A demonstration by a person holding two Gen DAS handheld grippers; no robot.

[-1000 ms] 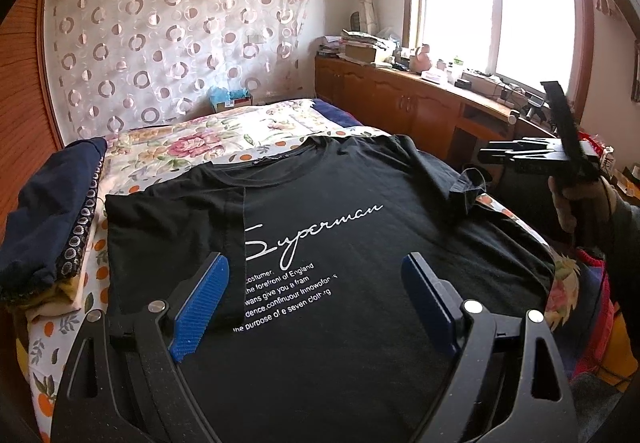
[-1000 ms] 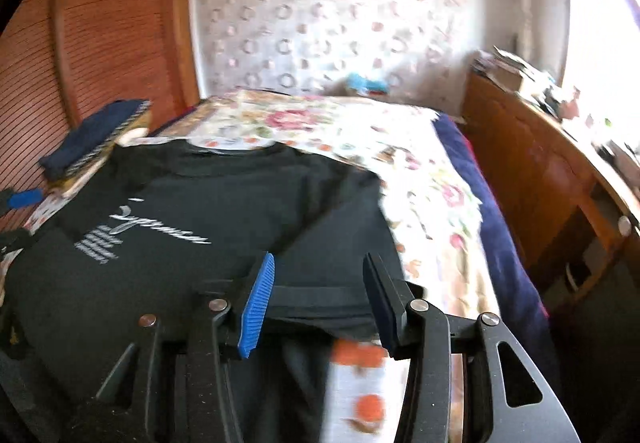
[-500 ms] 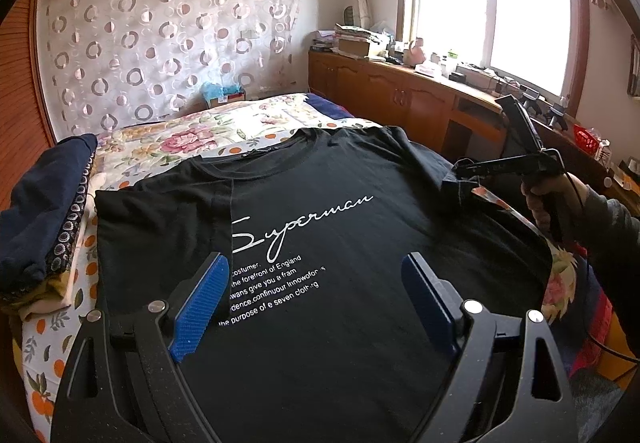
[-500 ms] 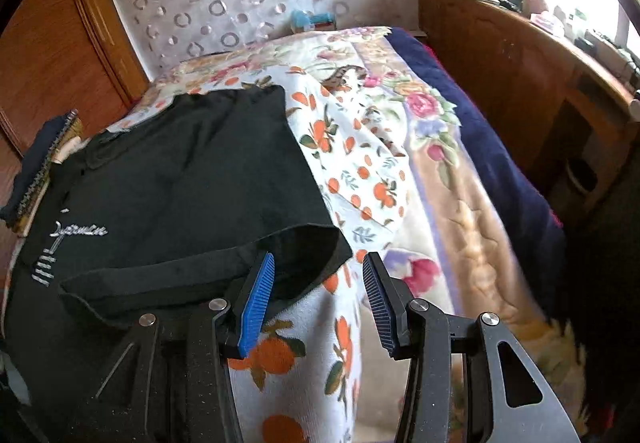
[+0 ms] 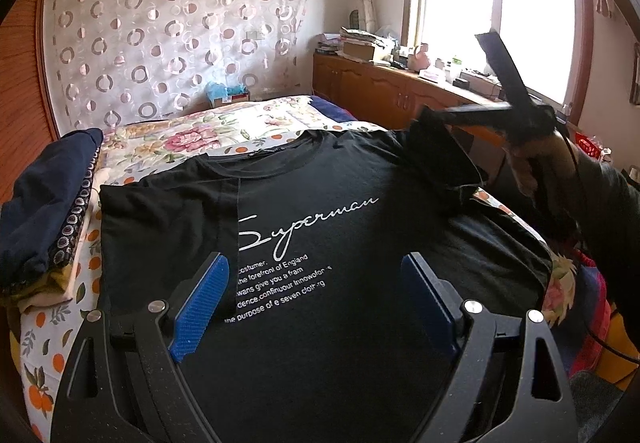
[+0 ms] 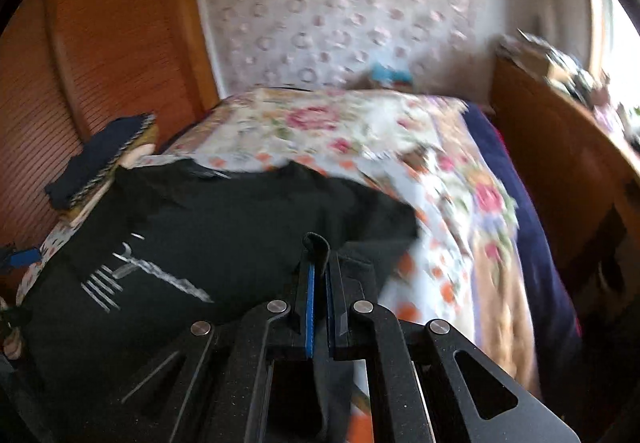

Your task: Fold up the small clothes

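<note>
wall: circle-print curtain (image 5: 176,43) | right: sunlit window (image 5: 496,15) above wooden cabinets (image 5: 384,95)

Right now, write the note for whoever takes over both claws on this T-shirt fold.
Right claw: just closed, shut on the T-shirt's right sleeve, lifting it off the bed.
Left claw: open, empty, over the shirt's lower front.
Shirt lies face up on the bed; the left sleeve side is already folded in. Folded clothes pile sits at the left edge.
Left: fold the right sleeve in, then fold the body.
</note>
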